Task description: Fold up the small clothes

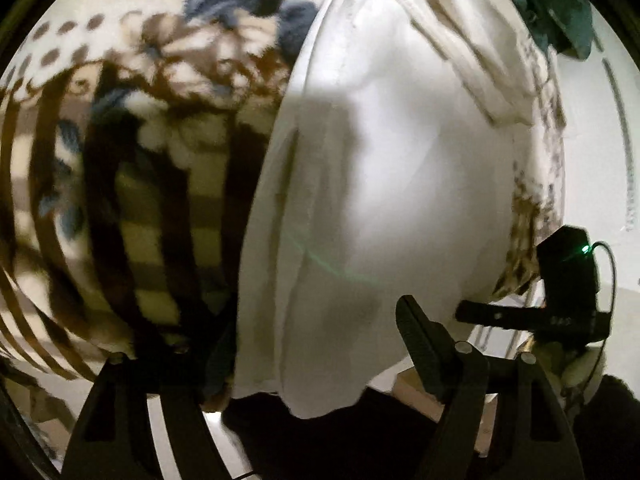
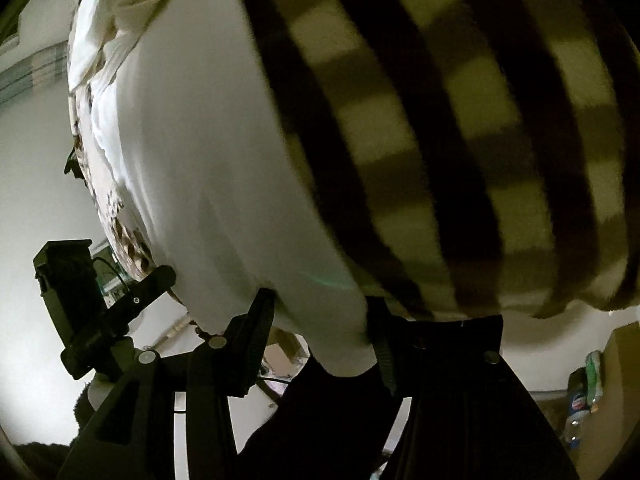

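White garment (image 1: 368, 184) spread flat on a patterned blanket (image 1: 132, 152), near edge hanging toward both cameras. In the left wrist view, left gripper (image 1: 316, 344) astride that edge, fingers spaced wide with cloth between; one finger (image 1: 420, 344) plain to see, the other largely hidden behind fabric, so grasp impossible to judge. Right gripper (image 1: 516, 316) visible just to the right of the same hem. In the right wrist view, right gripper (image 2: 320, 340) with both fingers pressed against a bunched corner of the white garment (image 2: 192, 168), apparently pinching it. Striped blanket (image 2: 460, 140) filling the right side. Crumpled pale clothes (image 1: 472, 32) heaped beyond the garment. Judged progress: early, garment lying mostly open, no finished fold evident; lifting and doubling over the near edge, then the heap, left to do.
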A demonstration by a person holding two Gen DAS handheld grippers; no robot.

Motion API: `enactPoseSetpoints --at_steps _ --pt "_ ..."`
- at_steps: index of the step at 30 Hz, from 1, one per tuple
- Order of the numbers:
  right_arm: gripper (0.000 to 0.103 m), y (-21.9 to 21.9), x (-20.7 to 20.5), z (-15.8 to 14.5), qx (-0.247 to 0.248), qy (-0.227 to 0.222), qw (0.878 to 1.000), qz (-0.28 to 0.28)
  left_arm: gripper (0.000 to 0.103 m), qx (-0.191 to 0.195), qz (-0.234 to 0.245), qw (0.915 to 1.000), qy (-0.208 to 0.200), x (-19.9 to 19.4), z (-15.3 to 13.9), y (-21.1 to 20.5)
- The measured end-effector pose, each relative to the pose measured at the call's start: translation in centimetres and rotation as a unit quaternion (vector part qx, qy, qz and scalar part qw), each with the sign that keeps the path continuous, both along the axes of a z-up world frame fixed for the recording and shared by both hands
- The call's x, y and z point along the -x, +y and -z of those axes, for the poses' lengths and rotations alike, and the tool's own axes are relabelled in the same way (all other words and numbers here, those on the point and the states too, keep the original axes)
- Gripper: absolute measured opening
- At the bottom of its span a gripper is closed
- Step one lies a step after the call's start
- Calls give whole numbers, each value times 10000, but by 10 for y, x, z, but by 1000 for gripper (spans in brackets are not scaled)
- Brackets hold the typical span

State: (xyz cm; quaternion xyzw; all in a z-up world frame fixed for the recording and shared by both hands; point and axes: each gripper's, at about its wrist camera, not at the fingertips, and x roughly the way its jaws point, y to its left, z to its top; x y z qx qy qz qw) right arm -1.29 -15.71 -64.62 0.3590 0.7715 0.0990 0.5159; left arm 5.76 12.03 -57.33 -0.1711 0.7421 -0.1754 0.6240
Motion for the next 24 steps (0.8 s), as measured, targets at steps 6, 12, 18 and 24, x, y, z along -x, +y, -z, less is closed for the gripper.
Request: enactPoseSetpoints --at_steps 6,12,18,24 --pt "13 3 3 -20 6 -395 9992 -108 7 155 -473 9988 -12 15 -7 10" --pt "8 6 -3 -55 -243 -720 9971 -71 4 612 -958 9935 13 8 -39 18" --pt "8 -9 -45 -112 -604 -1323 9890 272 4 1630 -1757 9707 -138 -53 -80 26" --pt "8 -44 -149 -141 -500 -2036 9722 1044 4 2224 -2216 9480 -527 -165 -79 24"
